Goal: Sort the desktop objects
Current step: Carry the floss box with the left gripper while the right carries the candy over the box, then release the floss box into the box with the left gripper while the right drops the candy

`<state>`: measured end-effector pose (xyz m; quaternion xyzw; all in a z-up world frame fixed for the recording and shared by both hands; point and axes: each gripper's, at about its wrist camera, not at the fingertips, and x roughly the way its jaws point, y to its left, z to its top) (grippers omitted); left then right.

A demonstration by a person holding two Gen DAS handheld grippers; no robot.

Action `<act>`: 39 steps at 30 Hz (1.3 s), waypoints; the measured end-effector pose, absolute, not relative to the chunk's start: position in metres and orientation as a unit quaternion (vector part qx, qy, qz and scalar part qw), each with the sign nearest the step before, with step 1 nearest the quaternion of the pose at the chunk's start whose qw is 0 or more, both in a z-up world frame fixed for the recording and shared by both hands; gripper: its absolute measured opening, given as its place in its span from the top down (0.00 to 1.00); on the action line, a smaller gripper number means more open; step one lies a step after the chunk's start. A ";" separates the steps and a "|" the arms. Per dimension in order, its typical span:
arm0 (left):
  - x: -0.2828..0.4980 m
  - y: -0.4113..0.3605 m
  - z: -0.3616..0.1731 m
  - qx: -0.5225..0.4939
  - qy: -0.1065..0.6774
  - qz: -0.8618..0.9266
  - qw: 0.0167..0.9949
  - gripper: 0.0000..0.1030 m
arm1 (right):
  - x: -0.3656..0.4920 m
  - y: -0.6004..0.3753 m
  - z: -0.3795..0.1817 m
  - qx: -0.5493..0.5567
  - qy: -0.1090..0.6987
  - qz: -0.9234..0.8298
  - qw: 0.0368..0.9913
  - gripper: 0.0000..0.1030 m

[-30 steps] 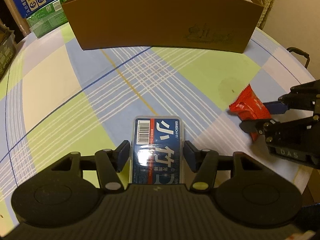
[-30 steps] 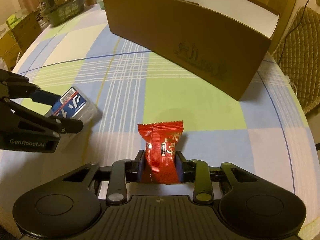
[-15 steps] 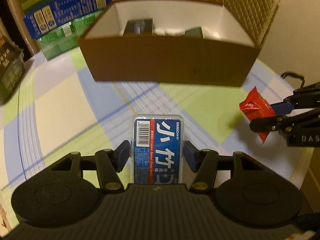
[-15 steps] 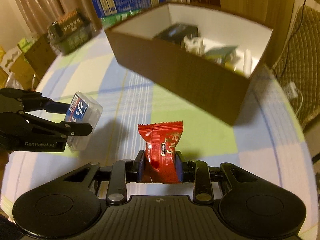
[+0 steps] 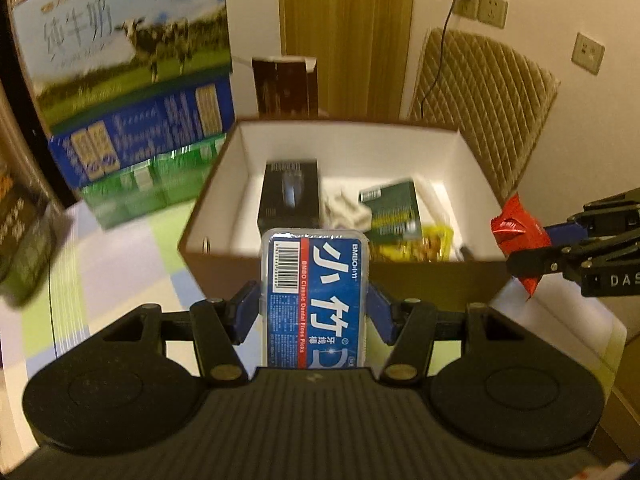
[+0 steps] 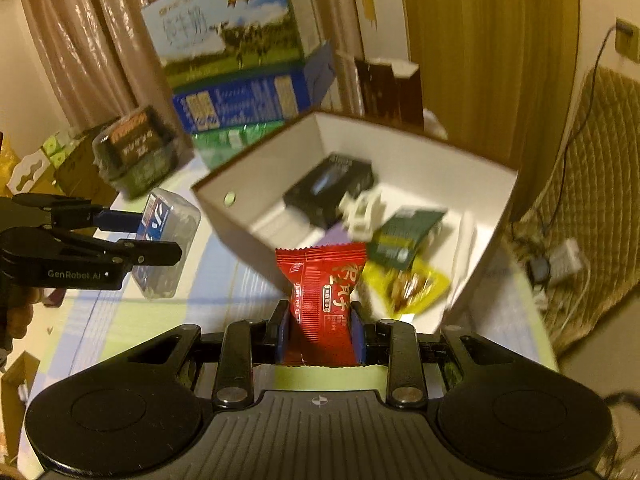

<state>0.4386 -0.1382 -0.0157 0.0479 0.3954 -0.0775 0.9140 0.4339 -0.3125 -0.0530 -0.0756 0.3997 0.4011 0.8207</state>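
My left gripper [image 5: 314, 312] clamps floss case [image 5: 314, 292], long axis pointing ahead toward box [image 5: 432, 276], clear of desk [image 5: 120, 264]. My right gripper [image 6: 320, 330] pinches red packet [image 6: 324, 292], long axis forward, near box edge. Inside box: black carton [image 5: 290, 192], green packet [image 5: 392, 208].

Both tools are matte black plastic. The left gripper [image 5: 314, 312] shows a ribbed housing flanked by two round discs, triangular cut-outs in its linkage arms, brass-coloured pivot screws and blue finger pads [image 5: 244, 312]. The right gripper [image 6: 320, 330] is built the same, blue pads too. White lettering reads "GenRobot.AI" on the left tool's side, "DAS" on the right's.
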 end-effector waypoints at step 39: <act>0.601 -0.229 -0.107 0.050 0.536 -0.157 0.828 0.48 | 0.568 -0.271 -0.120 -0.236 0.486 0.411 0.735 0.73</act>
